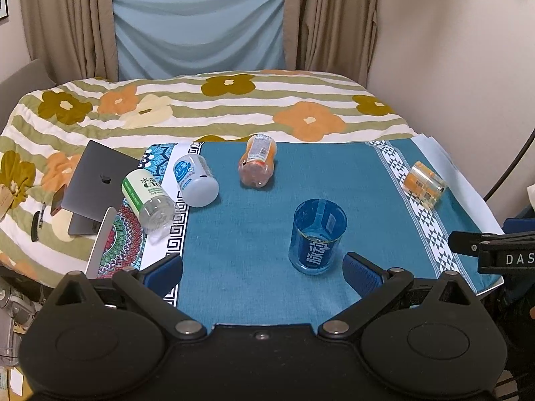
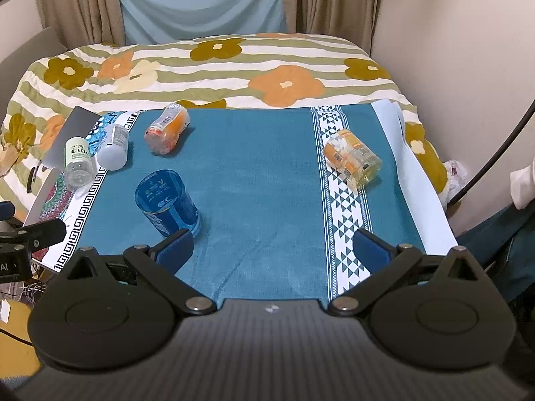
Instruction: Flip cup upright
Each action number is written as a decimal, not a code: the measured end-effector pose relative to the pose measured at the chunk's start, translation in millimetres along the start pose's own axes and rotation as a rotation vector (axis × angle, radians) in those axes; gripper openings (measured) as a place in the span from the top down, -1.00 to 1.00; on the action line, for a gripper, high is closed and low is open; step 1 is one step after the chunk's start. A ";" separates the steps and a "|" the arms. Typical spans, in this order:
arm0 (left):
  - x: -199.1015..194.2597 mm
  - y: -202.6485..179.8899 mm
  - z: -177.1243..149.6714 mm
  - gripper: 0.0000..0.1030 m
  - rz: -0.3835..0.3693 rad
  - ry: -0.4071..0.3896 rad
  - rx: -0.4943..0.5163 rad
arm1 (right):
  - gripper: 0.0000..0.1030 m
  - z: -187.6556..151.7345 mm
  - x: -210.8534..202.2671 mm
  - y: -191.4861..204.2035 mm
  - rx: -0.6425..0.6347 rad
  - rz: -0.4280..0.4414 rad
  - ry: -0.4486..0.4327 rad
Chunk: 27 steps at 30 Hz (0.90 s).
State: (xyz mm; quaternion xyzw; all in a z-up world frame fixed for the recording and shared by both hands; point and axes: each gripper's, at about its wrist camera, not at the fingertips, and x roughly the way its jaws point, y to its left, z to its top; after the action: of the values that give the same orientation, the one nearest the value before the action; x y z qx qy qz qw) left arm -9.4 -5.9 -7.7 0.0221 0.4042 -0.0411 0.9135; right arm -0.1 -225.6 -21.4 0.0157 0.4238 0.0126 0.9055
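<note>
A blue clear cup stands upright on the teal tablecloth, mouth up; it also shows in the right wrist view. Several other cups lie on their sides: a green-label one, a white-blue one, an orange one and an orange-label clear one, which also shows in the right wrist view. My left gripper is open and empty, just in front of the blue cup. My right gripper is open and empty over the cloth, the blue cup by its left finger.
A grey laptop and a pen lie on the flowered bedspread to the left. The table's right edge has a white strip. Curtains and a wall stand behind the bed. The other gripper's body shows at the right edge.
</note>
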 end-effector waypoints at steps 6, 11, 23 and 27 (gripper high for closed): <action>-1.4 -0.3 -0.2 -1.00 -0.003 -0.007 0.010 | -1.00 0.3 0.2 -1.2 0.000 0.000 -0.001; -2.7 0.2 -0.4 -1.00 -0.003 -0.015 0.015 | -1.00 0.0 0.1 -1.5 0.000 0.000 0.000; -4.6 0.5 -0.6 -1.00 -0.008 -0.027 0.024 | -1.00 -0.1 0.0 -0.8 0.001 0.000 -0.001; -5.1 1.3 -0.6 -1.00 -0.008 -0.034 0.024 | -1.00 -0.2 0.1 -0.5 -0.001 -0.001 -0.001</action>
State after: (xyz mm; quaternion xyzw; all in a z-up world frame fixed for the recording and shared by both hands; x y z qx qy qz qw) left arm -13.2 -4.4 -4.3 0.0307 0.3883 -0.0498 0.9197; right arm -0.2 -226.2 -21.6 0.0153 0.4233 0.0125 0.9058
